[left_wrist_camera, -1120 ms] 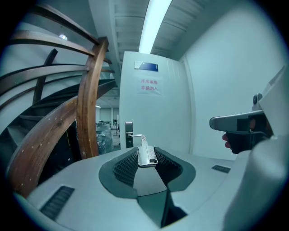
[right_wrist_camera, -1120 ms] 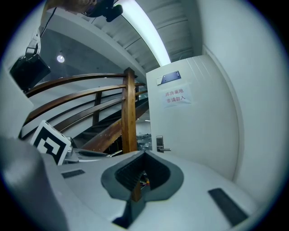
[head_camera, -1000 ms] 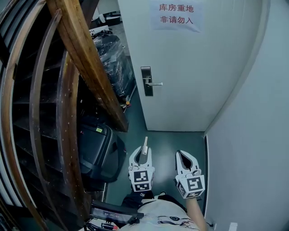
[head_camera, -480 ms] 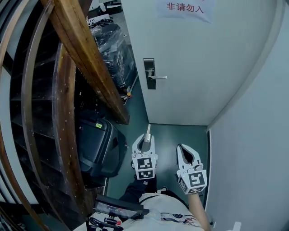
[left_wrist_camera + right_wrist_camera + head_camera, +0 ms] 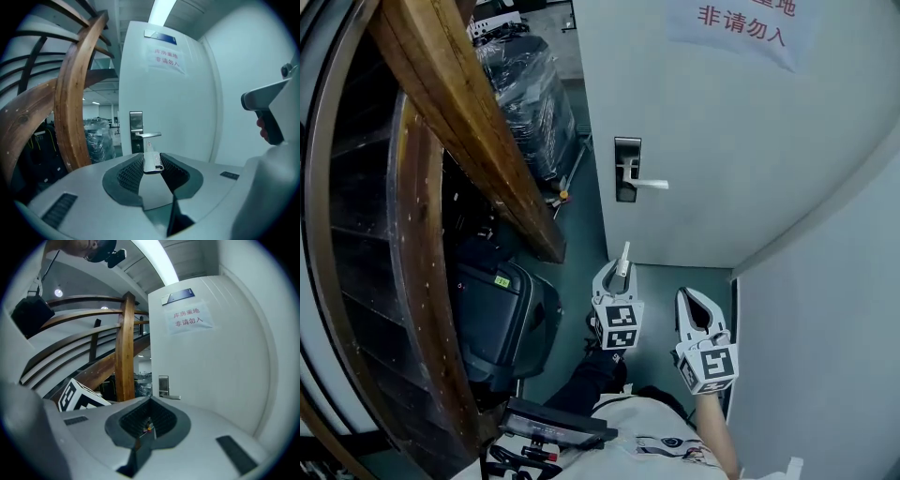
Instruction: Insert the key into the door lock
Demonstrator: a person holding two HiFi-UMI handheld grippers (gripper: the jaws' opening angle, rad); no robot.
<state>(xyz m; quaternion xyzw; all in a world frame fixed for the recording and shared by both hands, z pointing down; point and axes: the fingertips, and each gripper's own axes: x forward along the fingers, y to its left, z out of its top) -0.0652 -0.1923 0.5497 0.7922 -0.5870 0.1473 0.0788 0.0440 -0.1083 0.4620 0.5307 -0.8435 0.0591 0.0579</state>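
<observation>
Head view: the left gripper (image 5: 622,269) is clamped on the key (image 5: 624,255), whose blade points up toward the door (image 5: 722,187). The lock plate (image 5: 627,169) and its lever handle (image 5: 649,184) are well apart from the key. The right gripper (image 5: 692,298) is just beside the left one.

Left gripper view: the jaws are closed on the key (image 5: 152,161) (blade aimed at the lock plate (image 5: 136,123), not touching).

Right gripper view: the right gripper (image 5: 149,420) has its jaws together and holds nothing.
</observation>
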